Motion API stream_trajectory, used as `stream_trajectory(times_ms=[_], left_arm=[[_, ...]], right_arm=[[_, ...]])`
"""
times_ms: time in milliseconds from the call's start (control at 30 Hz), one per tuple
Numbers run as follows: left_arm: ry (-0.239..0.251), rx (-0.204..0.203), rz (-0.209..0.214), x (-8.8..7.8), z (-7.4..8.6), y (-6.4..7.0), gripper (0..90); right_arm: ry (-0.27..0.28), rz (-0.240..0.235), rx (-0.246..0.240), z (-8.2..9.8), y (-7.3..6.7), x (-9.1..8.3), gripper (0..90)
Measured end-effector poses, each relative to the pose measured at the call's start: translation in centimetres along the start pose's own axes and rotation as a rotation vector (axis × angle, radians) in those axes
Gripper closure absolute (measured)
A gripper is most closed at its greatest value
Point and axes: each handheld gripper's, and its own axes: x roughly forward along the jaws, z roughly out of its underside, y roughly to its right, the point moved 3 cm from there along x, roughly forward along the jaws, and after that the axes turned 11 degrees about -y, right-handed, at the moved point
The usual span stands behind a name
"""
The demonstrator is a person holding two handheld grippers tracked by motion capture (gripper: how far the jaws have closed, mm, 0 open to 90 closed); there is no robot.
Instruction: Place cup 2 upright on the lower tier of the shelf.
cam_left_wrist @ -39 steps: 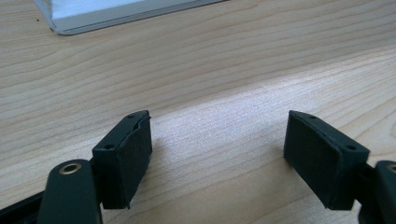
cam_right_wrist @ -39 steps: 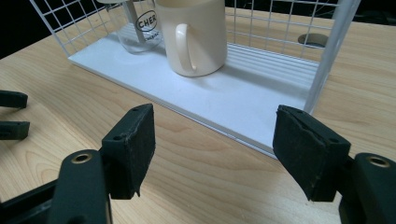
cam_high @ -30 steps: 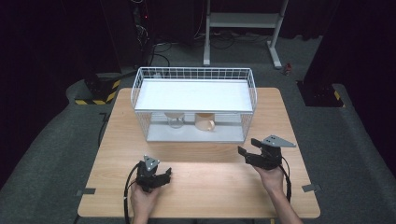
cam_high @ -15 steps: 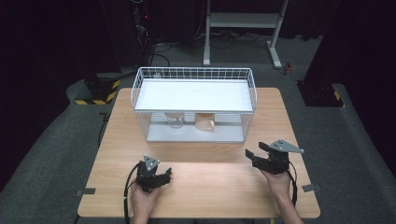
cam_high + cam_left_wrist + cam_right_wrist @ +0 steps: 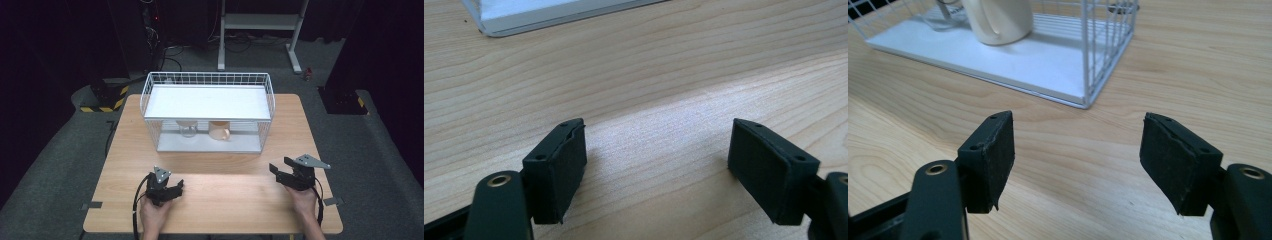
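A white wire two-shelf rack [image 5: 209,95] at the wooden table's [image 5: 225,195] far middle holds a cream ceramic mug [image 5: 219,130] and clear glass cup [image 5: 187,128] on its lower shelf, while the left gripper [image 5: 165,187] and right gripper [image 5: 290,174], both spread and empty, sit near the front edge.

The surface [image 5: 235,185] is pale wood with a clear grain and a soft sheen. The rack [image 5: 207,80] is thin white-coated wire around smooth white shelves. Inside stand a glossy cream mug [image 5: 998,20] — likely ceramic — and a clear glass [image 5: 188,129]. The tongs [image 5: 659,165] carry matt black pads [image 5: 998,150] — slightly rough at their edges.
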Motion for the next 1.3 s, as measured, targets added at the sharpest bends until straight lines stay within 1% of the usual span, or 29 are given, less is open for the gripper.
stream_trajectory(times_ms=[33,200,333,433,500,700,867,900,967,1100,1267,1300], left_arm=[[0.0,0.001,0.0,0.0,0.0,0.0,23.8],[0.0,0.0,0.0,0.0,0.0,0.0,23.8],[0.0,0.0,0.0,0.0,0.0,0.0,23.8],[0.0,0.0,0.0,0.0,0.0,0.0,23.8],[0.0,0.0,0.0,0.0,0.0,0.0,23.8],[0.001,0.002,-0.002,0.0,0.0,0.0,23.7],[0.0,0.001,-0.001,0.0,0.0,0.0,23.8],[0.002,0.003,-0.001,0.0,0.0,0.0,23.9],[0.002,0.003,-0.001,0.0,0.0,0.0,24.0],[0.002,0.003,-0.001,0.0,0.0,0.0,24.0],[0.002,0.003,-0.001,0.0,0.0,0.0,24.0],[0.002,0.002,-0.001,0.0,0.0,0.0,23.9]], right_arm=[[-0.002,0.006,0.006,0.1,0.1,0.0,30.7],[-0.019,0.041,0.003,0.6,0.6,0.1,30.8],[-0.048,0.076,-0.004,0.9,1.0,0.5,30.7],[-0.054,0.091,-0.009,1.0,1.3,0.8,30.7],[-0.064,0.102,-0.001,1.1,1.5,1.0,30.6],[-0.082,0.124,-0.002,1.3,1.9,1.5,30.1],[-0.107,0.139,-0.01,1.6,2.1,2.0,29.4],[-0.115,0.142,-0.005,1.7,2.0,2.0,29.1],[-0.116,0.147,-0.017,1.8,2.1,2.1,28.7],[-0.141,0.157,-0.002,2.1,2.3,2.3,26.9],[-0.157,0.17,-0.024,2.1,2.4,2.6,26.5],[-0.166,0.17,-0.018,2.2,2.3,2.7,26.1]])
